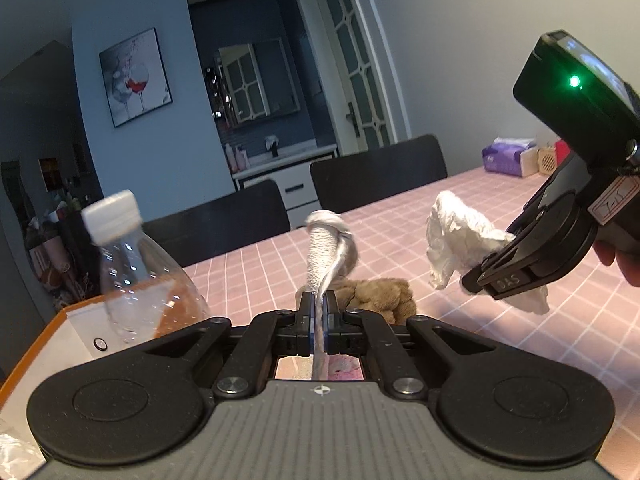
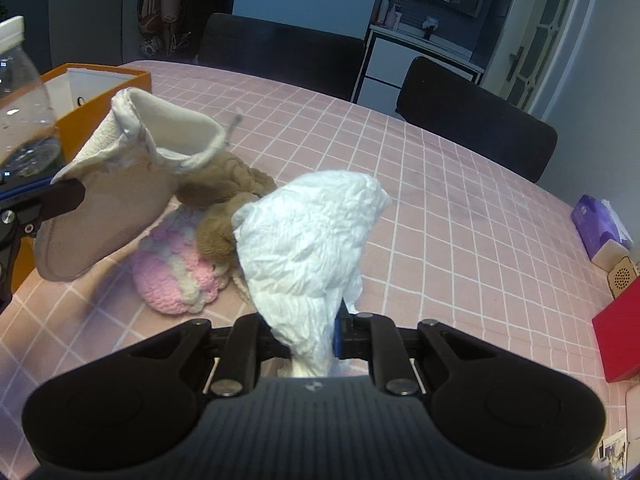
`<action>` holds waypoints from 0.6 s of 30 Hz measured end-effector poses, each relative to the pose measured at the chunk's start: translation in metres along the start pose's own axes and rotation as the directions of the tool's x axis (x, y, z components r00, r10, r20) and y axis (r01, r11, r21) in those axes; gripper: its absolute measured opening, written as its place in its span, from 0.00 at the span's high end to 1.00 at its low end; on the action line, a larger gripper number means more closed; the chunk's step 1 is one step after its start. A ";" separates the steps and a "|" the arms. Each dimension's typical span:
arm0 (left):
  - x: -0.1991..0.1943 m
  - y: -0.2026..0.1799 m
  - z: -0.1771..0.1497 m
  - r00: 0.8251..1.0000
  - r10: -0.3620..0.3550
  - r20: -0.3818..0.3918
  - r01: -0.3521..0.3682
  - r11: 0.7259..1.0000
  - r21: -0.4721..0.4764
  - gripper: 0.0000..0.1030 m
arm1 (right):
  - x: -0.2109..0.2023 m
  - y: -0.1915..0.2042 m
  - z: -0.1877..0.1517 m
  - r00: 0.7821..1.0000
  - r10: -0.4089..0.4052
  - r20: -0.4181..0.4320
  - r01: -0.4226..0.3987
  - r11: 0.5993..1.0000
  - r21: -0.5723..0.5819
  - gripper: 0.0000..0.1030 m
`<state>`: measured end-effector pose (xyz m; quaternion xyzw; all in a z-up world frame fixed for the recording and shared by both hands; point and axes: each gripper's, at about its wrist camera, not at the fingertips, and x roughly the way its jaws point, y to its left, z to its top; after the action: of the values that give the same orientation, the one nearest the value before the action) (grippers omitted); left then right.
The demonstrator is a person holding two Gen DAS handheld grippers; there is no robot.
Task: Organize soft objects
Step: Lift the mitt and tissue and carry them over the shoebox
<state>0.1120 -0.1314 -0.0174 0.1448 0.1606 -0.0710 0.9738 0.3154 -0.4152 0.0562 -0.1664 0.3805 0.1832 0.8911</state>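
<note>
Left wrist view: left hand-held gripper (image 1: 319, 312) is clamped fully on the thin edge of a cream baby bootie (image 1: 326, 248), lifted clear of the desk (image 1: 460, 320). Clear plastic bottle (image 1: 132, 276) sits close on the left, in front of an orange box (image 1: 48, 328). Brown plush toy (image 1: 380, 292) lies on the desk just beyond the fingertips. Right hand-held gripper (image 1: 486, 278) comes in from the right, pinching a crumpled white tissue (image 1: 456, 240) in the air.

Right wrist view: right hand-held gripper (image 2: 312, 336) has its jaws nearly closed on the tissue (image 2: 312, 240), which bunches up between the pads. Bootie (image 2: 120, 200) hangs at left, above the desk. Below it, the plush toy (image 2: 224, 200) touches a pink-and-white knitted piece (image 2: 172, 272).

Step, my read: both pickups done, carry phase. Orange box (image 2: 100, 92) looks like the likely drop spot, not certain. Next move needs both loads brought over the opening without clipping the bottle.

Surface: pink grid-pattern cloth on the desk. Room: black chairs (image 2: 476, 120) on the far side, purple tissue pack (image 2: 600, 224) and red box (image 2: 618, 340) at right, glazed door, framed wine-glass print (image 1: 136, 76).
</note>
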 end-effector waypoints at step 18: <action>-0.088 0.037 0.006 0.986 -0.124 0.107 0.132 0.989 -0.071 0.97 | -0.071 0.051 -0.023 0.996 0.083 0.026 -0.083 0.997 -0.012 0.86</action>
<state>0.0383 -0.0905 0.0267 0.0921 0.1221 -0.1344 0.9790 0.2326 -0.3944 0.0854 -0.1530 0.3742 0.2243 0.8867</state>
